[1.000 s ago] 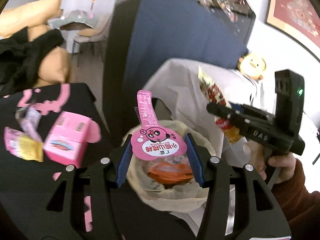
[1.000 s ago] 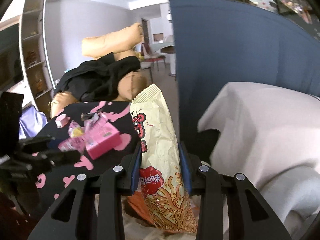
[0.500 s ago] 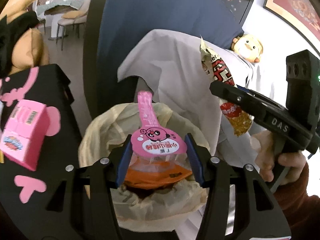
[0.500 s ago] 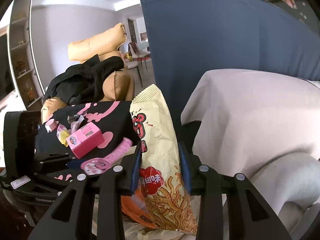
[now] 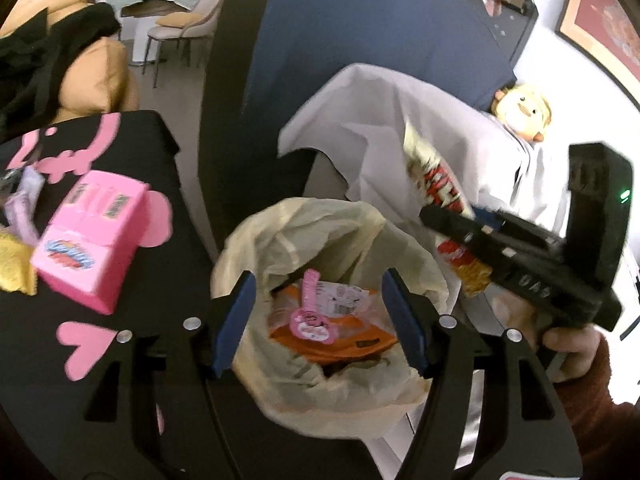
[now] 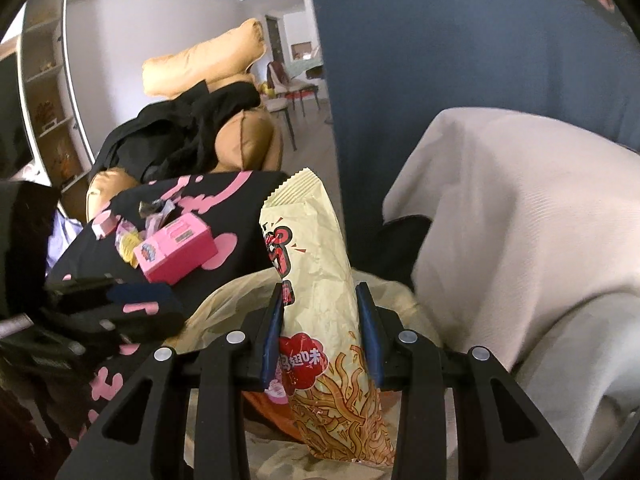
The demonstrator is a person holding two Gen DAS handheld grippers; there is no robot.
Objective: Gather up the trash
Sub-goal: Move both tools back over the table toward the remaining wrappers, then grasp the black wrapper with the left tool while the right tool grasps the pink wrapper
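A beige trash bag (image 5: 320, 232) stands open below my left gripper (image 5: 318, 320), which is open and empty above its mouth. A pink spoon-shaped lid (image 5: 310, 316) lies inside the bag on orange wrapping (image 5: 352, 338). My right gripper (image 6: 320, 332) is shut on a cream snack bag (image 6: 316, 280) with red print, held upright over the trash bag's rim (image 6: 224, 304). The snack bag also shows in the left wrist view (image 5: 436, 184), held by the right gripper (image 5: 452, 222) to the right of the trash bag.
A pink box (image 5: 90, 236) and small wrappers (image 5: 16, 268) lie on a black cloth with pink hearts (image 5: 120, 152) to the left. The box also shows in the right wrist view (image 6: 176, 248). A grey-white cloth (image 6: 520, 220) and a blue panel (image 5: 360, 48) stand behind.
My left gripper opened and the pink lid dropped into the trash bag. The right gripper kept hold of the snack bag and moved closer over the bag.
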